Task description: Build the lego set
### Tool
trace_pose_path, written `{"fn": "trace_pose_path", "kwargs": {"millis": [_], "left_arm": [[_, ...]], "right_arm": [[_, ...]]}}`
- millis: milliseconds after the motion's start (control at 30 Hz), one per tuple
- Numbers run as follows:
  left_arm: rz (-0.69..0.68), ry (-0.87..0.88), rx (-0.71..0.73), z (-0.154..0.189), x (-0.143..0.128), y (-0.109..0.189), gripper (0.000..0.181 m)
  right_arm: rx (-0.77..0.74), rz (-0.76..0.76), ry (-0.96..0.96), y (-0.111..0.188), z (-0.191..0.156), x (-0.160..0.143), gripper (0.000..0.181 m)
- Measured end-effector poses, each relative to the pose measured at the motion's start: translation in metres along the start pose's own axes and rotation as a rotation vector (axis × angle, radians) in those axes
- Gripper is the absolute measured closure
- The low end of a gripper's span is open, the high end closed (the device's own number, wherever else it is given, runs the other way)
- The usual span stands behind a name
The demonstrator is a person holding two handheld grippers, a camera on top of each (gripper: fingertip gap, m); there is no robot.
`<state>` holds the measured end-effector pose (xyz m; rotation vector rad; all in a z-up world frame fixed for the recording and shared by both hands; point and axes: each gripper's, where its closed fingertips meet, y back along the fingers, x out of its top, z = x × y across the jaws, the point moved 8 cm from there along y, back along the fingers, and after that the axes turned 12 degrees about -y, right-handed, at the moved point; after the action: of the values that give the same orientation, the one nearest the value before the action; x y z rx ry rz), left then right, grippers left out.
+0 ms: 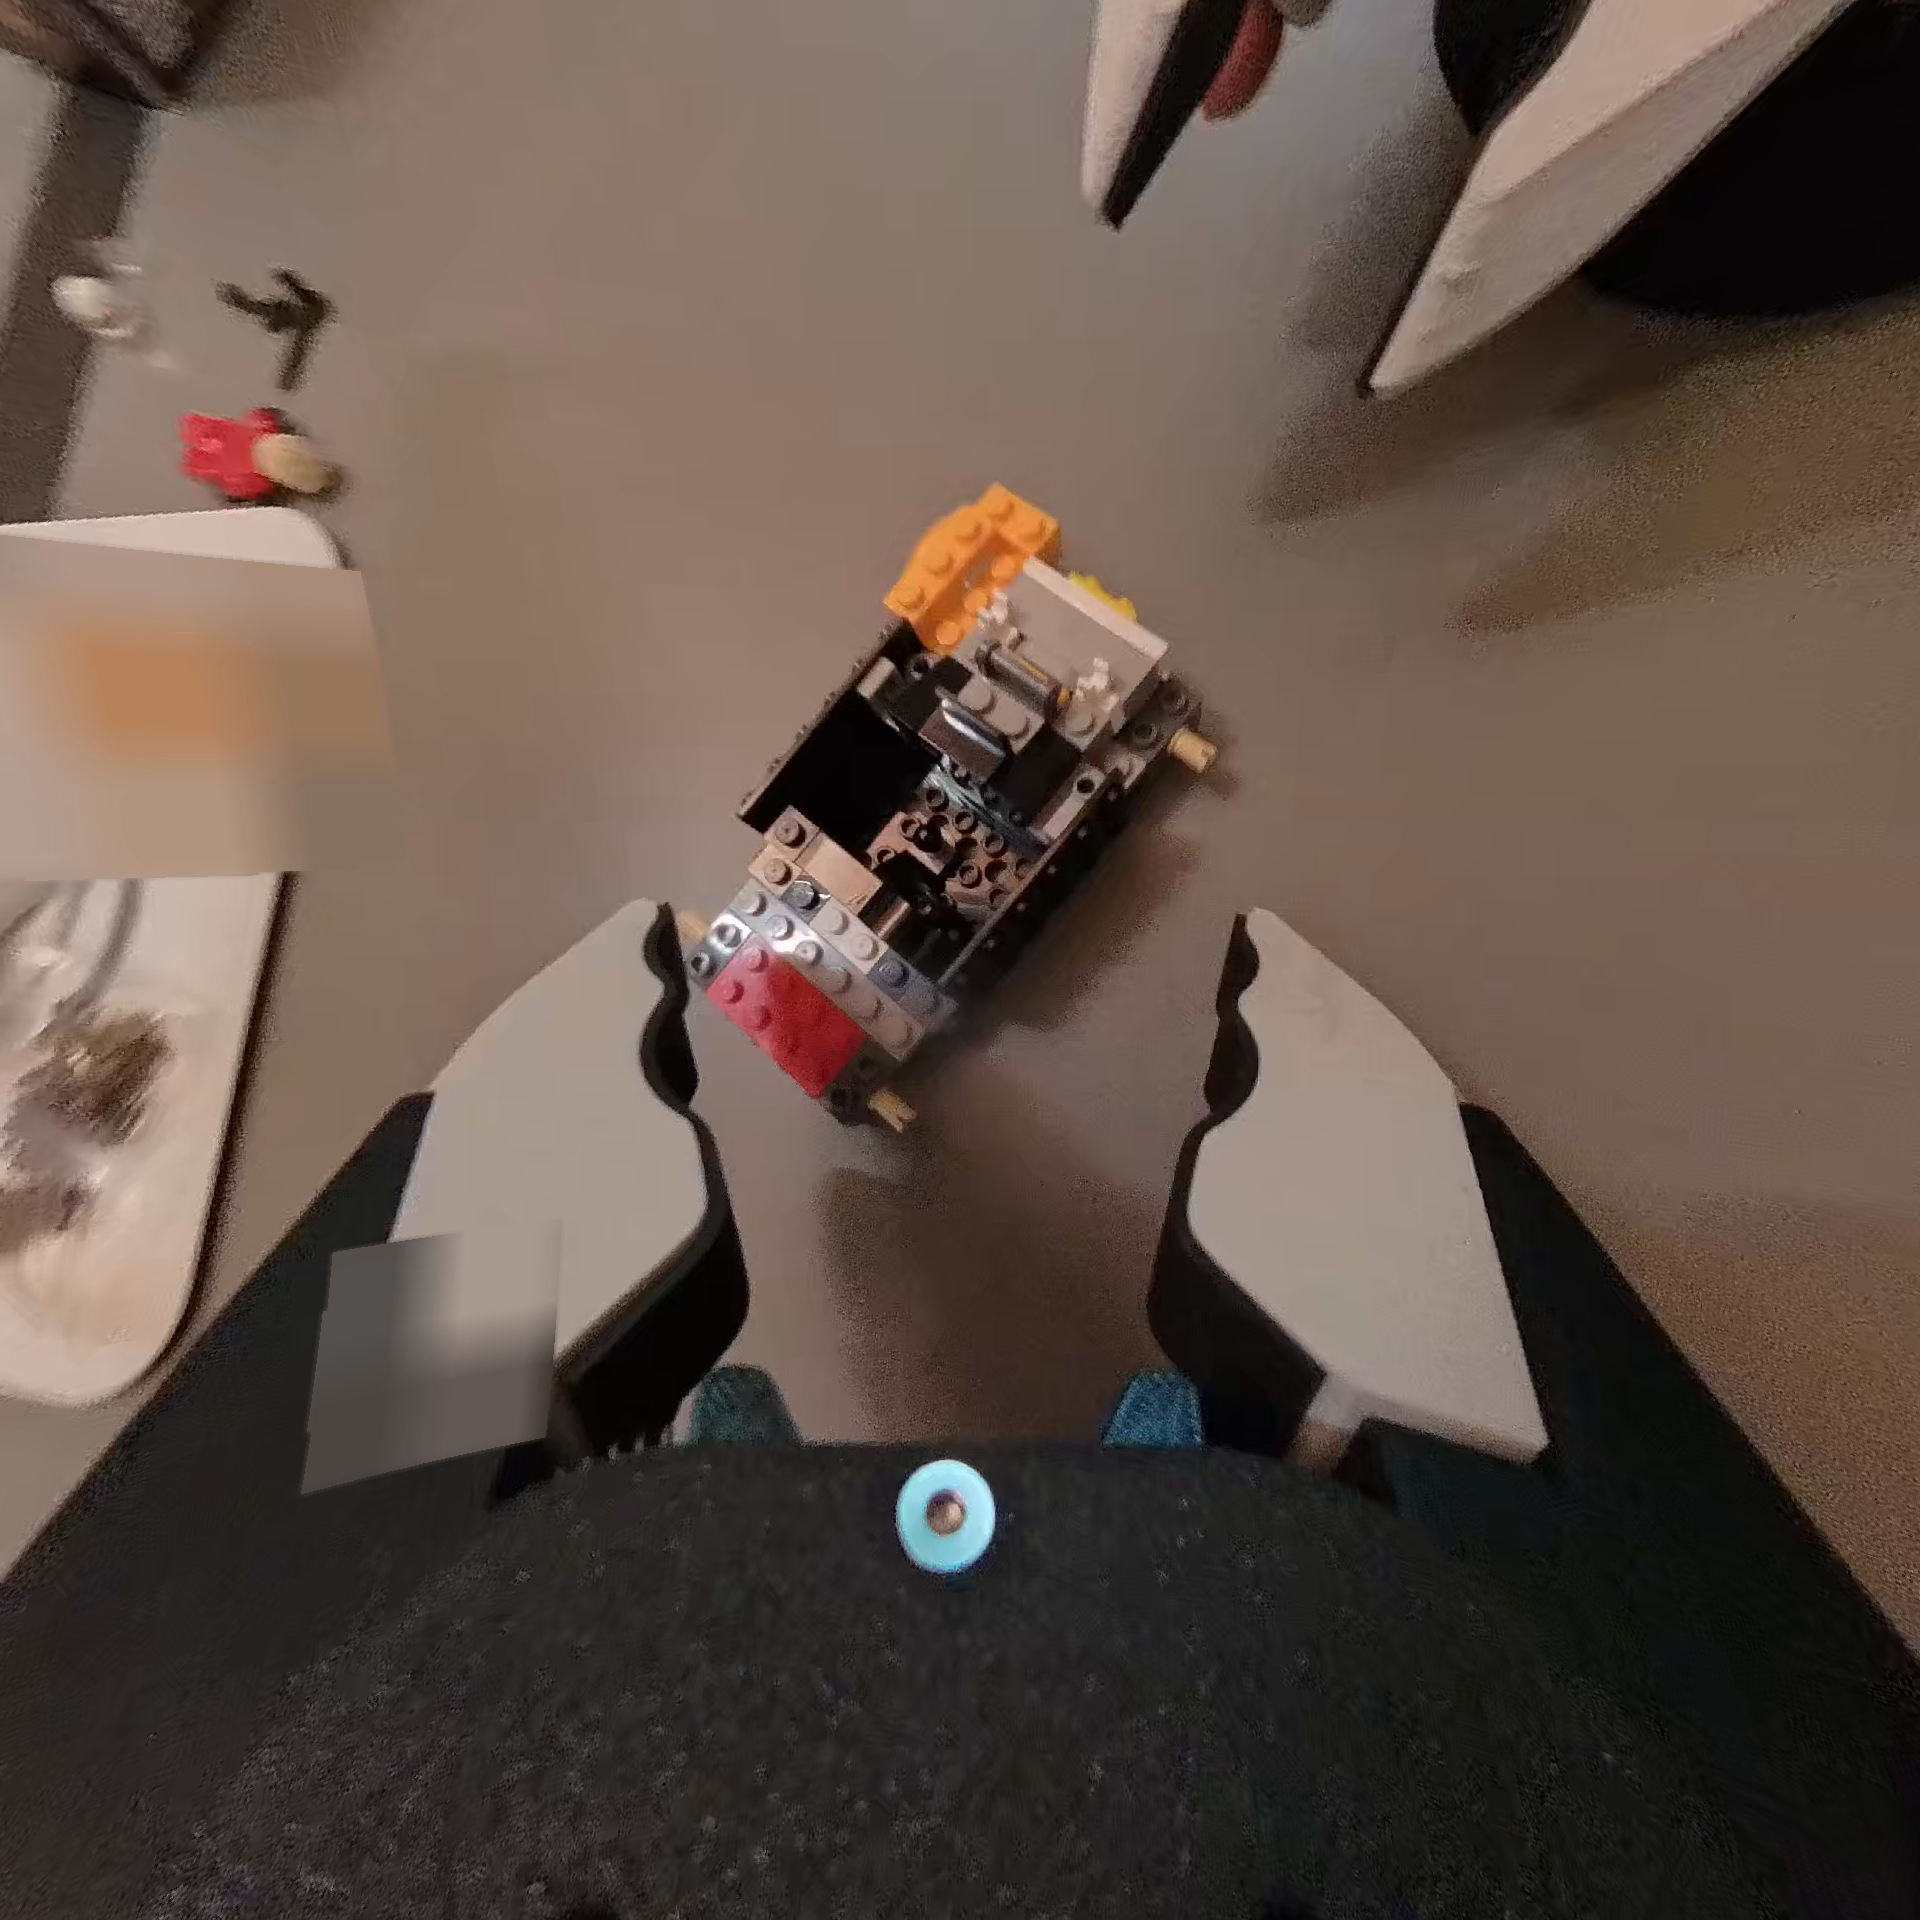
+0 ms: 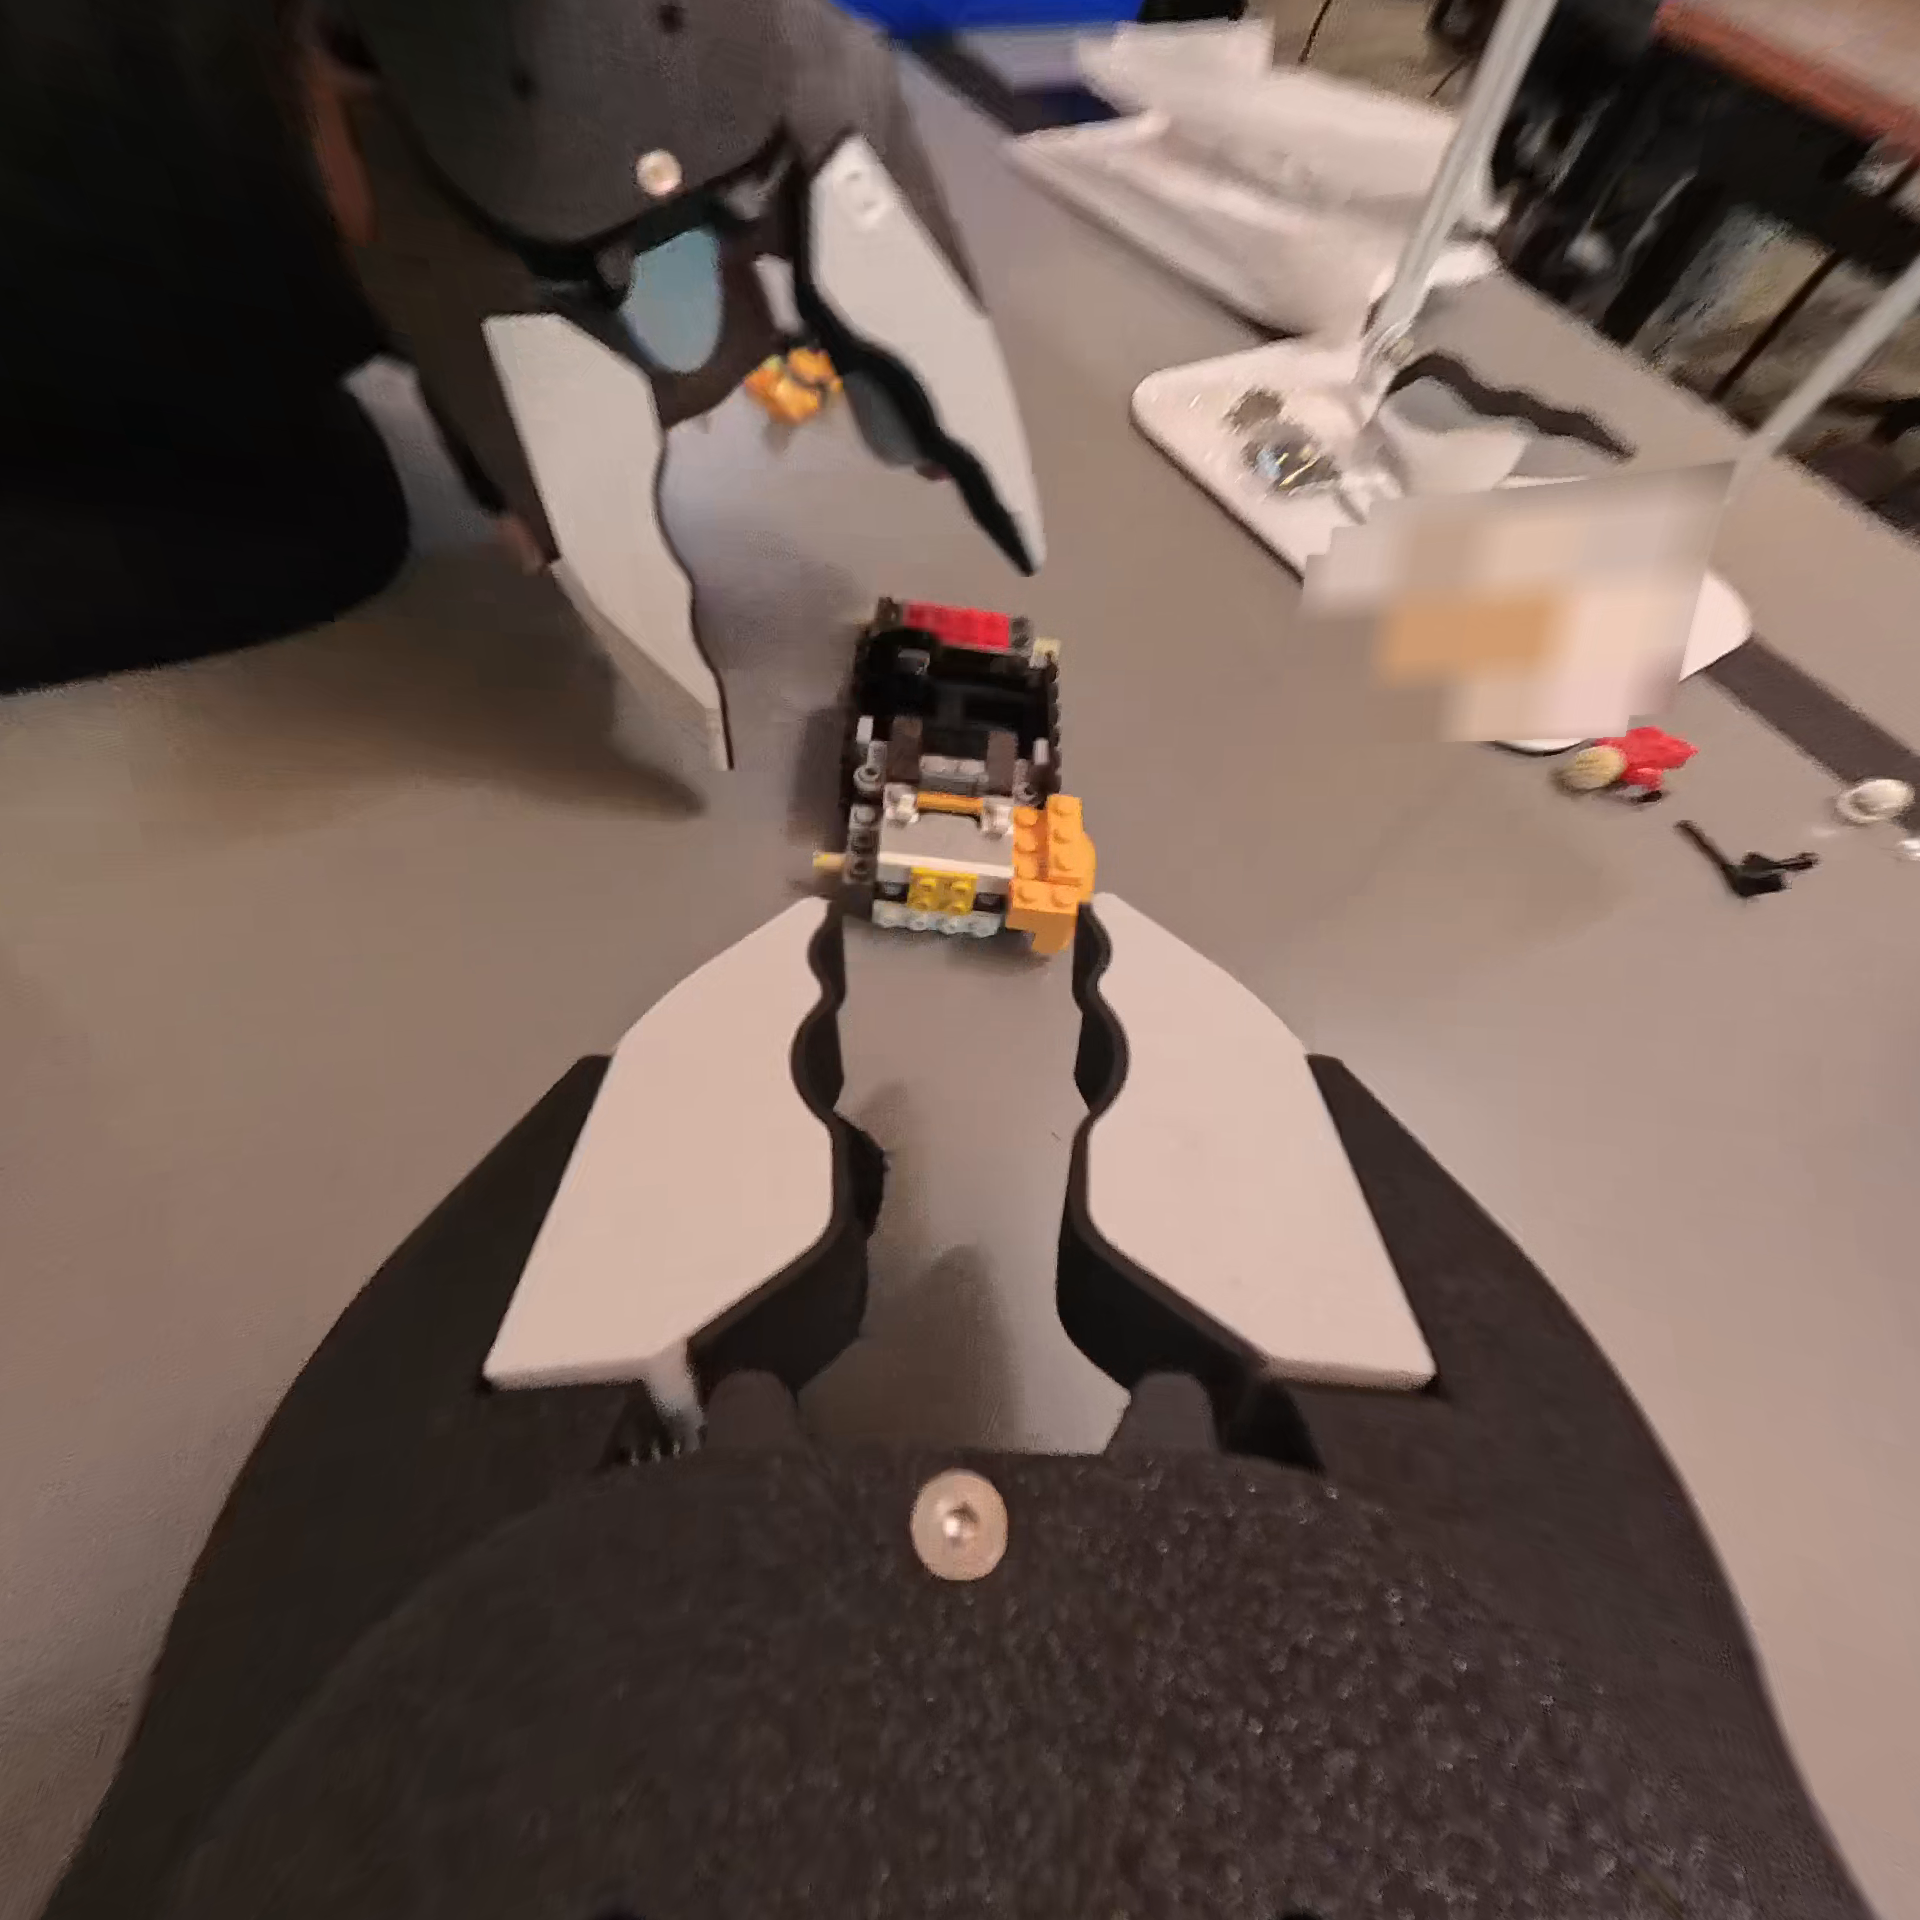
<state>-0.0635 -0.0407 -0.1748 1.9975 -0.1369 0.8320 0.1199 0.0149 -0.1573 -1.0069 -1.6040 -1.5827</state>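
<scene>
A half-built lego car (image 1: 966,800) lies on the grey table, black in the middle, with a red brick (image 1: 795,1013) at one end and an orange brick (image 1: 971,566) at the other. My left gripper (image 1: 956,925) is open and empty, its tips on either side of the red end. The right gripper (image 1: 1242,301) shows farther off at the top right. In the right wrist view the car (image 2: 956,769) sits just ahead of my right gripper (image 2: 956,914), which is open and empty, with the orange brick (image 2: 1055,862) near its right fingertip. The left gripper (image 2: 878,660) hangs over the far red end.
A white tray (image 1: 208,1195) with small dark parts lies to the left; it also shows in the right wrist view (image 2: 1174,416). A red figure piece (image 1: 239,457) (image 2: 1642,753), a small black part (image 1: 281,312) (image 2: 1756,862) and loose orange pieces (image 2: 795,384) lie on the table. One gripper's finger ends stand about 10 cm off the other's. My right gripper's tips are some 5 cm from the orange brick (image 2: 1055,862). It turns up in the left wrist view (image 1: 971,545) as well.
</scene>
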Motion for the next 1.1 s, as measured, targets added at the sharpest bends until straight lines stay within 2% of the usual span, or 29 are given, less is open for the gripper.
{"fn": "trace_pose_path", "kwargs": {"millis": [133,200,233,267,300,400,567,700,767,900,1000,1100], "left_arm": [[0.013,-0.049,-0.217,-0.014,-0.009,-0.021,0.075],[0.013,-0.041,-0.275,-0.018,-0.009,-0.027,0.081],[0.008,-0.030,-0.283,-0.020,-0.008,-0.028,0.092],[0.001,-0.019,-0.262,-0.021,-0.006,-0.027,0.106],[-0.007,-0.010,-0.239,-0.021,-0.005,-0.026,0.111],[-0.053,0.064,-0.160,-0.013,-0.003,-0.023,0.111],[-0.111,0.357,0.000,0.008,0.002,-0.016,0.116],[-0.094,0.396,0.050,0.022,0.006,-0.014,0.122],[-0.088,0.390,0.061,0.022,0.004,-0.014,0.123],[-0.054,0.402,0.048,0.020,0.002,-0.014,0.121],[-0.013,0.368,0.064,0.018,0.001,-0.010,0.123],[0.008,0.359,0.063,0.014,-0.003,-0.009,0.127]], "right_arm": [[-0.022,-0.135,0.034,-0.021,-0.002,-0.003,0.129],[-0.048,-0.182,0.021,-0.030,0.001,-0.004,0.125],[-0.062,-0.196,0.012,-0.033,0.003,-0.003,0.124],[-0.071,-0.209,0.005,-0.036,0.004,-0.003,0.122],[-0.071,-0.224,0.001,-0.038,0.006,-0.003,0.122],[-0.063,-0.259,0.019,-0.045,0.012,-0.004,0.127],[-0.019,-0.310,0.072,-0.051,0.034,0.002,0.138],[0.000,-0.313,0.083,-0.055,0.051,0.003,0.146],[0.011,-0.296,0.064,-0.057,0.050,0.001,0.153],[0.004,-0.241,0.063,-0.051,0.052,0.006,0.149],[-0.020,-0.112,0.056,-0.039,0.059,0.027,0.149],[-0.114,0.037,0.071,-0.029,0.072,0.057,0.146]]}}
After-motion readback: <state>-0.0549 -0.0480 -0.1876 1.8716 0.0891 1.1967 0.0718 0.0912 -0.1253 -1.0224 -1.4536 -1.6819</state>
